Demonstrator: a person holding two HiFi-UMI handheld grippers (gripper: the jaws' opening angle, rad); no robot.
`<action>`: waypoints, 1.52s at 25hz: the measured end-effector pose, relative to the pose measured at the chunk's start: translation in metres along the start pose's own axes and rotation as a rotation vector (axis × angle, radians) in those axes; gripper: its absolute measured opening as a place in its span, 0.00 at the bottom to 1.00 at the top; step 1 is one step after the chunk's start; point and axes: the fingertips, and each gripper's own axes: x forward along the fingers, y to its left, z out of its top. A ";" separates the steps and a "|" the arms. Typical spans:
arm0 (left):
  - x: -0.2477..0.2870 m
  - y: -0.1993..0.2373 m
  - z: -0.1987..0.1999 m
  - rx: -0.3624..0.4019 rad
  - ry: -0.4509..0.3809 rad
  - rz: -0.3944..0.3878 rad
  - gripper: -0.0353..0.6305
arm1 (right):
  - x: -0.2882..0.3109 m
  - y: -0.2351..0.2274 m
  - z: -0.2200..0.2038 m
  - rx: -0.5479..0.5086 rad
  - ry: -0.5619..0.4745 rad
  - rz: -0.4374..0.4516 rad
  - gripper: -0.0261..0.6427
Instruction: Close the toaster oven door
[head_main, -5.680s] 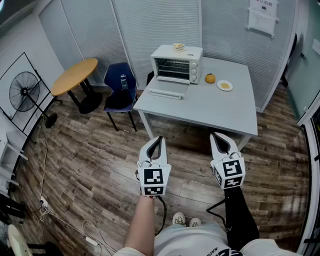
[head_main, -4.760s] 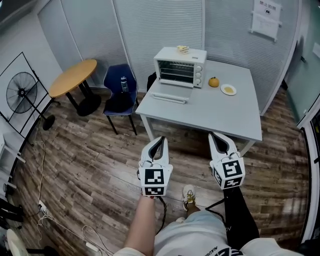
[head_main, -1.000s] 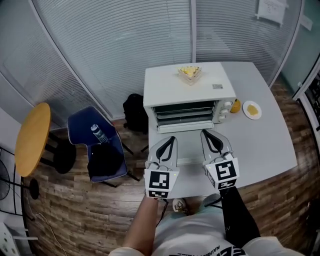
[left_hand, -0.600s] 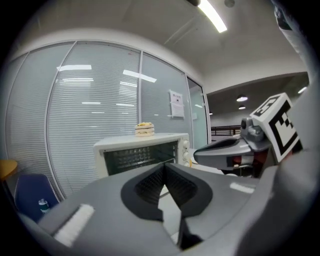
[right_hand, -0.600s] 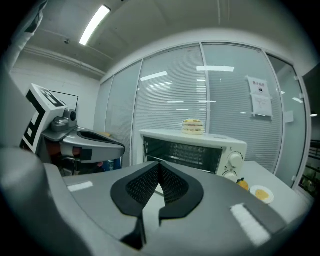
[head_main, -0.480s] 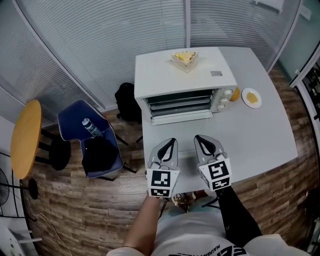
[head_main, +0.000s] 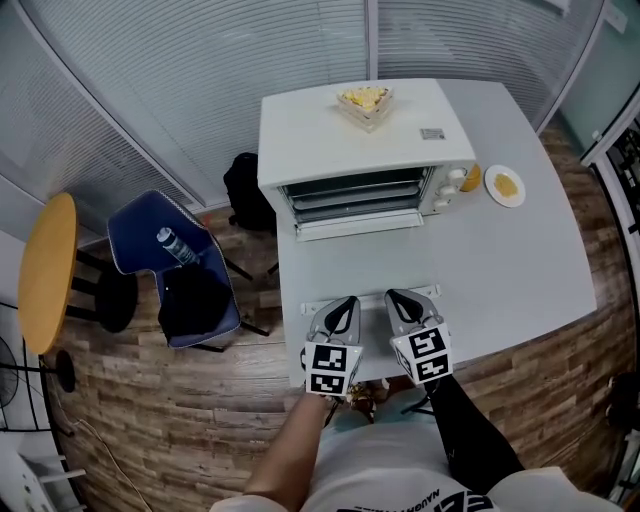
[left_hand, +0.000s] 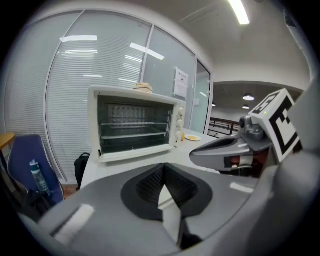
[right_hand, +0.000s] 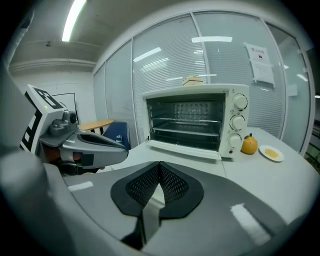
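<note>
The white toaster oven (head_main: 355, 135) stands at the back left of the grey table (head_main: 520, 270). Its door (head_main: 365, 265) lies open and flat toward me, with the white handle bar (head_main: 370, 297) at its near edge. My left gripper (head_main: 345, 303) and right gripper (head_main: 398, 297) hover side by side just at that handle, both shut on nothing. The left gripper view shows the oven (left_hand: 135, 125) with bare racks ahead of the shut left gripper (left_hand: 163, 170). In the right gripper view the oven (right_hand: 192, 117) is beyond the shut right gripper (right_hand: 160, 167).
A dish of food (head_main: 365, 100) sits on the oven's top. An orange (right_hand: 248, 144) and a small plate (head_main: 505, 185) lie to the oven's right. Left of the table are a blue chair (head_main: 165, 265) with a bottle, a black bag (head_main: 243, 190) and a round wooden table (head_main: 45, 270). Blinds cover the glass walls behind.
I have come from across the room up to the table. Both grippers moved over its near edge to the open door's handle. The door stays open.
</note>
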 end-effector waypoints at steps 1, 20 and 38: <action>0.001 -0.002 -0.008 -0.011 0.018 -0.005 0.14 | 0.000 0.000 -0.007 0.005 0.016 0.002 0.04; 0.020 0.001 -0.101 -0.132 0.243 0.025 0.14 | 0.011 -0.006 -0.100 0.095 0.242 0.001 0.04; 0.023 0.021 -0.093 -0.190 0.194 0.095 0.14 | 0.015 -0.029 -0.091 0.111 0.198 -0.088 0.04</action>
